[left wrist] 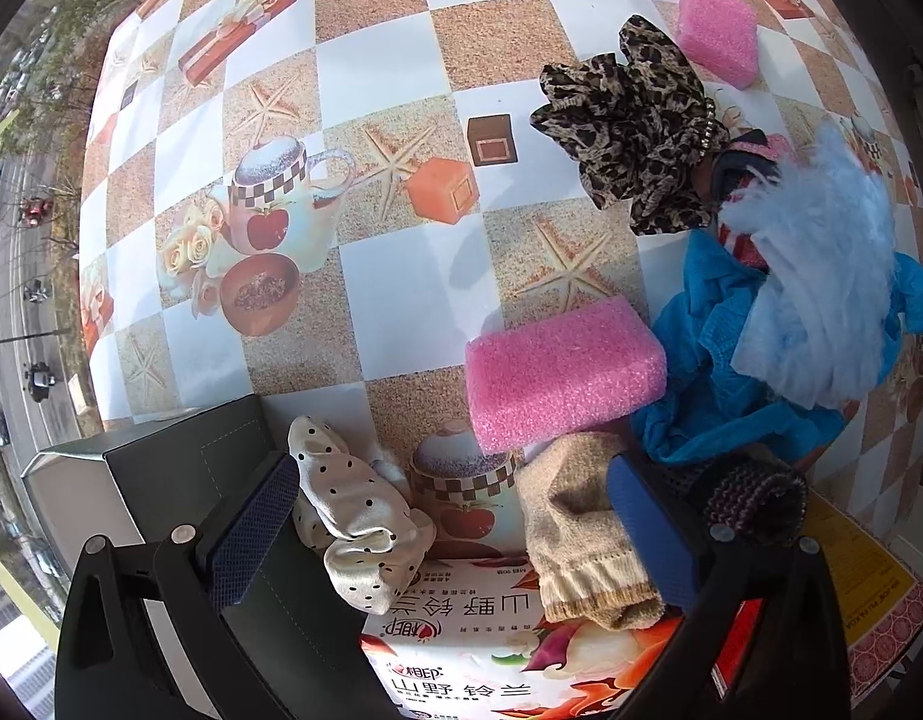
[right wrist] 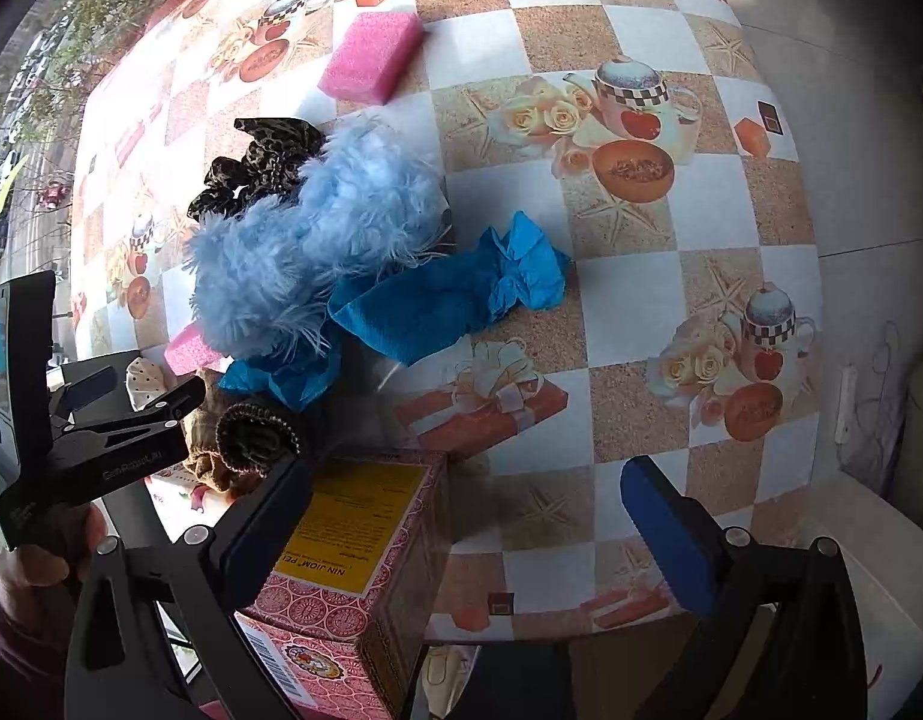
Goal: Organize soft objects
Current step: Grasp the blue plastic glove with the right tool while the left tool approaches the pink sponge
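Left wrist view: the left tool [left wrist: 455,540] was spread wide, grasping nothing. Between its fingers lay a dotted cloth [left wrist: 353,534] and a beige sock [left wrist: 581,534], both at the near edge of the table [left wrist: 389,84], resting partly on a printed pack [left wrist: 479,660]. A pink sponge [left wrist: 563,372] sat just beyond. Toward the right edge lay a leopard scarf [left wrist: 635,126], a blue cloth [left wrist: 719,372] and a pale fluffy item [left wrist: 821,276].

Right wrist view: the right tool [right wrist: 467,528] was released, empty, above a red box [right wrist: 353,576] at the near edge. A second sponge [right wrist: 371,54] lay near the far edge.
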Demonstrator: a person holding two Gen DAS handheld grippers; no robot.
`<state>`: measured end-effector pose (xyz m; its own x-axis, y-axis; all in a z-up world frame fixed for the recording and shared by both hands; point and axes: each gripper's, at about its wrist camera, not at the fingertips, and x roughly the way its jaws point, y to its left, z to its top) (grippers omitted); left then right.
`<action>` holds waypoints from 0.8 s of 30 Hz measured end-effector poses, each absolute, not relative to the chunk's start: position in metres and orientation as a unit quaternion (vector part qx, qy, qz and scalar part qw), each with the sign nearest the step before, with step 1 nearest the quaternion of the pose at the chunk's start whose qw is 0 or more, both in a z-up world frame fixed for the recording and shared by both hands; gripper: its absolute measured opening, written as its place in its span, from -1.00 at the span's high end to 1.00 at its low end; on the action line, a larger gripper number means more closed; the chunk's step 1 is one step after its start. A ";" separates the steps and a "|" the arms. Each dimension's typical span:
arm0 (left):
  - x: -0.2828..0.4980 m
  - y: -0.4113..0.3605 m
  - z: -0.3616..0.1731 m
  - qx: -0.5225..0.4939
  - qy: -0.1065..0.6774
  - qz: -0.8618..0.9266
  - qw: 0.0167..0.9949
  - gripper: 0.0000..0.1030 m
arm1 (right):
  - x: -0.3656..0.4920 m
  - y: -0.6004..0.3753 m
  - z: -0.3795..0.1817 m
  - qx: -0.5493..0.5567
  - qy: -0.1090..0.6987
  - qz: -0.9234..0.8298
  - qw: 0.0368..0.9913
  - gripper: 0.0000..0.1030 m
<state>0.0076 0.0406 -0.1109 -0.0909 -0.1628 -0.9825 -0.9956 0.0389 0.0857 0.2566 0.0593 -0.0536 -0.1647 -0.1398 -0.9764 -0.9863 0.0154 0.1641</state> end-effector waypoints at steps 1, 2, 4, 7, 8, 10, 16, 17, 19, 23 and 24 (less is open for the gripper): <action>0.008 0.047 -0.112 -0.500 0.570 0.481 0.441 -0.99 | 0.257 0.060 -0.055 -0.490 0.576 0.502 0.420 -1.00; 0.008 0.048 -0.114 -0.500 0.571 0.481 0.440 -0.99 | 0.257 0.060 -0.057 -0.490 0.577 0.502 0.419 -1.00; 0.007 0.048 -0.115 -0.500 0.574 0.477 0.439 -0.99 | 0.257 0.062 -0.060 -0.491 0.577 0.502 0.419 -1.00; 0.008 0.054 -0.120 -0.494 0.576 0.480 0.440 -0.99 | 0.255 0.067 -0.067 -0.496 0.576 0.500 0.416 -1.00; 0.008 0.056 -0.121 -0.492 0.578 0.481 0.440 -0.99 | 0.254 0.069 -0.070 -0.499 0.574 0.500 0.414 -1.00; 0.011 0.062 -0.121 -0.478 0.582 0.491 0.437 -0.99 | 0.252 0.075 -0.078 -0.505 0.570 0.500 0.412 -1.00; -0.012 0.098 -0.121 -0.458 0.572 0.529 0.428 -0.99 | 0.240 0.096 -0.097 -0.519 0.559 0.502 0.407 -1.00; -0.018 0.104 -0.120 -0.458 0.568 0.536 0.425 -0.99 | 0.238 0.099 -0.100 -0.520 0.558 0.503 0.407 -1.00; -0.032 0.114 -0.116 -0.464 0.555 0.549 0.418 -0.99 | 0.234 0.105 -0.109 -0.522 0.560 0.501 0.403 -1.00; -0.054 0.118 -0.105 -0.496 0.518 0.554 0.423 -0.99 | 0.238 0.113 -0.130 -0.524 0.565 0.491 0.406 -1.00; -0.055 0.117 -0.104 -0.504 0.510 0.551 0.427 -0.99 | 0.241 0.113 -0.133 -0.523 0.565 0.487 0.412 -1.00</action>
<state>-0.0550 0.1173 -0.1036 -0.1286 -0.0438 -0.9907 -0.9844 -0.1153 0.1329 0.2413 0.1134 -0.1335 -0.1119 -0.1902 -0.9753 -0.9928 -0.0217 0.1182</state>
